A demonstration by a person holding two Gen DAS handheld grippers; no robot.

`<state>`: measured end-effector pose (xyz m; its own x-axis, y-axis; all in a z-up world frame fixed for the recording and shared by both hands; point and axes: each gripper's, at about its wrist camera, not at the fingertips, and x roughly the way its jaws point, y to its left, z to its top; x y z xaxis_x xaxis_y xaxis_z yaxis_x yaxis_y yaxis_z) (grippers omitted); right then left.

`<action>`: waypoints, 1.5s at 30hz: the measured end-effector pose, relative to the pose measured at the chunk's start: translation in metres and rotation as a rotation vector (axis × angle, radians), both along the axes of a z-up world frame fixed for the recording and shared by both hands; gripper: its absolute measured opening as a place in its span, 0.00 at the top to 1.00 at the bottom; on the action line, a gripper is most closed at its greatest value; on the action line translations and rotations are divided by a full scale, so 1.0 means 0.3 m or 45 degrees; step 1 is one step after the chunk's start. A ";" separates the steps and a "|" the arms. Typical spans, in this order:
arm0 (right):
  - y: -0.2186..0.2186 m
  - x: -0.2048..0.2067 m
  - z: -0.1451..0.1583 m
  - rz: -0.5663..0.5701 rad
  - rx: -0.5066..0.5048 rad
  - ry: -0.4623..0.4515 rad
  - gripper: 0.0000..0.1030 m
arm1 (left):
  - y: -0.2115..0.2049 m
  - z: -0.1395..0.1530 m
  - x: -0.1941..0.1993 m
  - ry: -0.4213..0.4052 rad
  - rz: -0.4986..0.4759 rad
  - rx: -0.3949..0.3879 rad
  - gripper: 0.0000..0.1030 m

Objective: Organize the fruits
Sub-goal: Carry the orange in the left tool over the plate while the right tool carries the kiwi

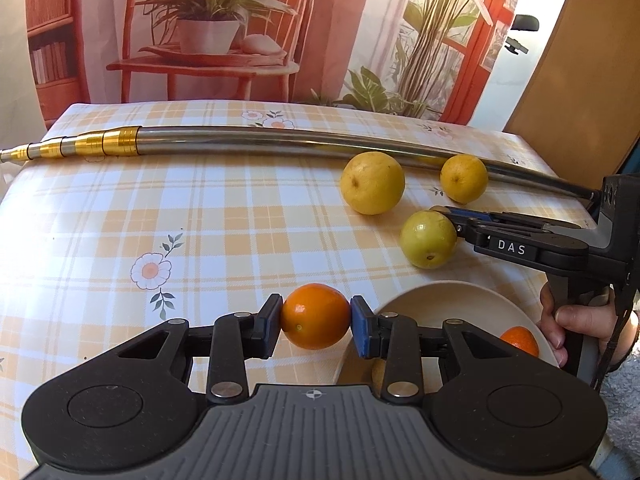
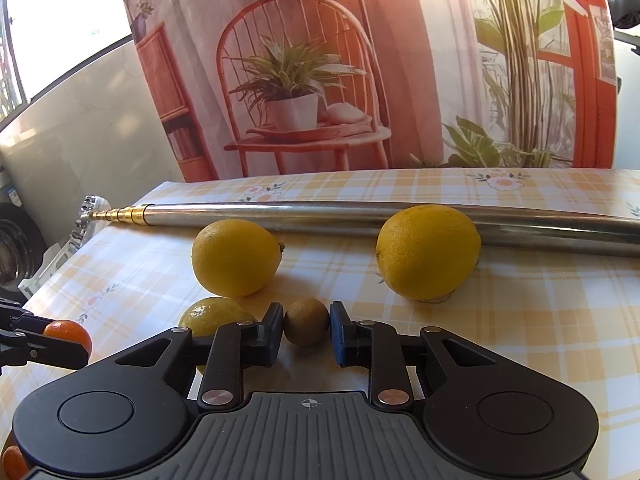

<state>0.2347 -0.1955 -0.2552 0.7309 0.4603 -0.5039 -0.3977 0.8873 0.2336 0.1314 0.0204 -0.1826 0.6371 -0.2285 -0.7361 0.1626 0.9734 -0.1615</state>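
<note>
Checked yellow tablecloth point(image 1: 120, 220) under everything, printed chair-and-plant backdrop point(image 1: 208, 32) behind. My left gripper point(image 1: 316, 320) is clamped on an orange point(image 1: 315, 316), held beside the cream bowl point(image 1: 452, 300) at 3 o'clock; another orange point(image 1: 520, 340) sits inside it. My right gripper point(image 2: 307, 330) brackets a small brown fruit point(image 2: 306, 322); left pad touching, right pad with a slight gap. Two lemons point(image 2: 236, 258) point(image 2: 428, 258) lie at 12 o'clock against a telescopic metal pole point(image 2: 360, 216), and a greenish lemon point(image 2: 212, 314) lies at 9.

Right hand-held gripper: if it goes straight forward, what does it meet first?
The right hand-held gripper already has the small brown fruit between its fingers. Beyond that, probably the metal pole, passing between the two yellow fruits.
</note>
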 end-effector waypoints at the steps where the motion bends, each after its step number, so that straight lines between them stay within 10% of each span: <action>1: -0.002 -0.003 0.001 -0.004 0.003 -0.007 0.78 | -0.002 0.004 -0.003 -0.003 -0.006 -0.001 0.63; 45: -0.029 -0.460 0.158 0.059 0.022 -0.016 0.78 | -0.103 0.068 -0.293 -0.015 -0.260 -0.034 0.63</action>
